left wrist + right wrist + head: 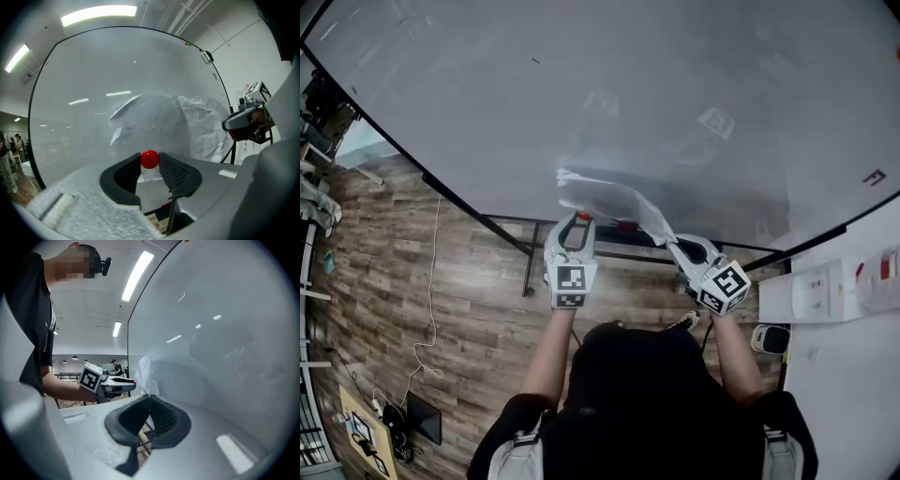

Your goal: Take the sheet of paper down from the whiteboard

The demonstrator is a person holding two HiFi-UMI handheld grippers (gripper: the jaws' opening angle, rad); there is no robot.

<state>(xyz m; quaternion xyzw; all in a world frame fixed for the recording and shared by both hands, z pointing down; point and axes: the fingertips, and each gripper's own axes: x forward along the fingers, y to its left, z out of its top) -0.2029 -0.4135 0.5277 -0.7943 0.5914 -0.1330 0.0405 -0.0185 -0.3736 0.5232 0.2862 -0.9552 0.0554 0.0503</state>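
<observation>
Right gripper (149, 398) is clamped on one edge of the sheet of paper (614, 202), jaws fully together with only the paper's thickness between them. My left gripper (580, 221) is closed on a red magnet (150, 159), the ball pinched between its two tips.

Ahead of both grippers the whiteboard (581, 94) fills nearly the whole field. The sheet is crumpled and stands out from the board. It runs from the right gripper's tips across to just beyond the left gripper's tips. Whether its far corner touches the board I cannot tell, and I can see no second magnet on it.

I judge the task close to done: the magnet looks to be off the board and the paper is coming away in my right-hand hold. The next move calls for drawing the right gripper back from the board with the clamp kept firm, slowly enough that the creased sheet does not tear if a corner is caught. The left gripper needs only to keep the magnet clear of the paper.

Below the grippers lies the wooden floor (441, 272). Off to the right of the right gripper is a white wall (839, 375). The board's dark stand (530, 253) sits beneath the left gripper, and a thin cable (431, 309) trails over the floor further left. Nothing stands between the grippers and the board. The real hazard is the two grippers working near each other with the sheet draped between them.
</observation>
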